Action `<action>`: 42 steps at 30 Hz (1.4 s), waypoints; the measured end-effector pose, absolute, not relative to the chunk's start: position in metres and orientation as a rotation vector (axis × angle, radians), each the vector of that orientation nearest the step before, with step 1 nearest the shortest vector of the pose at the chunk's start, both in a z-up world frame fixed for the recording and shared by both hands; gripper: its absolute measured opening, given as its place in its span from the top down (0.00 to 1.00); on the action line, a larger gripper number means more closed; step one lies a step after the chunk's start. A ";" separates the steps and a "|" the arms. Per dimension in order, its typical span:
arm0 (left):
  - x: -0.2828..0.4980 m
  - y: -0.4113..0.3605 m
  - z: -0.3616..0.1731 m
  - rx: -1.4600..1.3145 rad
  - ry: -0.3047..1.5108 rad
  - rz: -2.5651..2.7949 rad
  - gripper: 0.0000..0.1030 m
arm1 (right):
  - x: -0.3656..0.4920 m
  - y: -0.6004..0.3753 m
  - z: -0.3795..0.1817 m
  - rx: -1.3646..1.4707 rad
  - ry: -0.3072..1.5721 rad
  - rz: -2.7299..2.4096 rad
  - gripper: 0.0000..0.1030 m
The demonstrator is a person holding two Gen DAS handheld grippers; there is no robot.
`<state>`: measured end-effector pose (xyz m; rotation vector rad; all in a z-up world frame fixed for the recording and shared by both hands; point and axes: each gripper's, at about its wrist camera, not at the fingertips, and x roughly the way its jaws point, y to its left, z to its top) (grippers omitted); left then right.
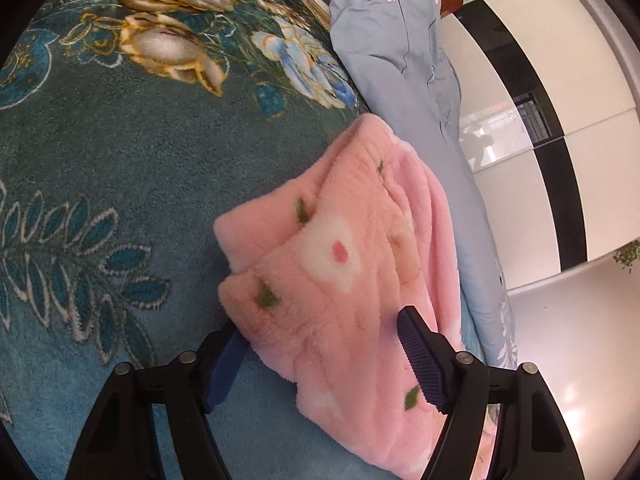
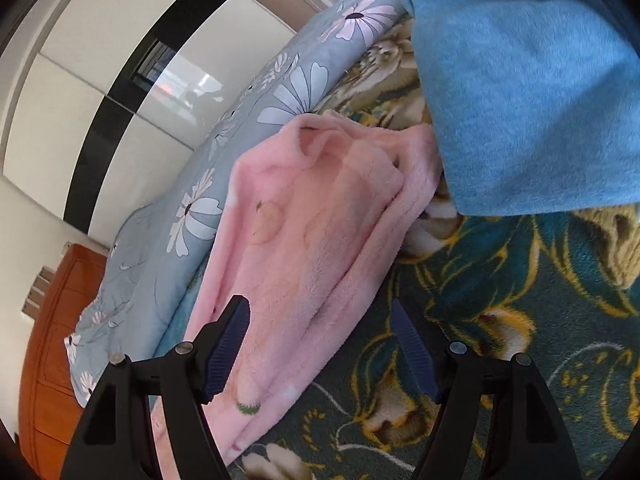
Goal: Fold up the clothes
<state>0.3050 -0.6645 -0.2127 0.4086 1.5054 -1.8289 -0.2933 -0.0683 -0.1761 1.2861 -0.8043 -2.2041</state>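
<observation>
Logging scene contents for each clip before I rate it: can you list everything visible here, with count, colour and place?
fleece garment: one, pink with white flowers and green leaves, partly folded, lying on the blanket beside the quilt
plush blanket: one, dark teal with gold and blue flowers, covering the bed under the garment
quilt: one, grey-blue with pale daisies, bunched along the bed's edge
blue cloth: one, plain mid-blue, on the blanket beyond the pink garment; what it is cannot be told
wardrobe: one, glossy white doors with a black stripe, past the bed
wooden furniture: one, orange-brown, beside the quilt
left claw: one, black with blue pads, open, astride the garment's near end
right claw: one, black with blue pads, open, over the garment's edge
</observation>
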 end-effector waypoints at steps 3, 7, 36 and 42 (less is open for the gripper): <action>0.311 -0.671 -0.223 0.409 1.535 -1.751 0.70 | -0.301 -0.074 -0.185 1.295 -0.873 -2.217 0.28; 0.312 -0.675 -0.221 0.392 1.552 -1.740 0.83 | -0.307 -0.082 -0.182 1.324 -0.888 -2.247 0.88; 0.512 -0.622 -0.203 0.424 1.496 -1.820 0.74 | -0.118 0.027 -0.169 1.293 -0.739 -2.058 0.77; 0.518 -0.610 -0.162 0.541 1.228 -1.718 0.56 | -0.118 0.056 -0.149 1.208 -0.691 -2.225 0.64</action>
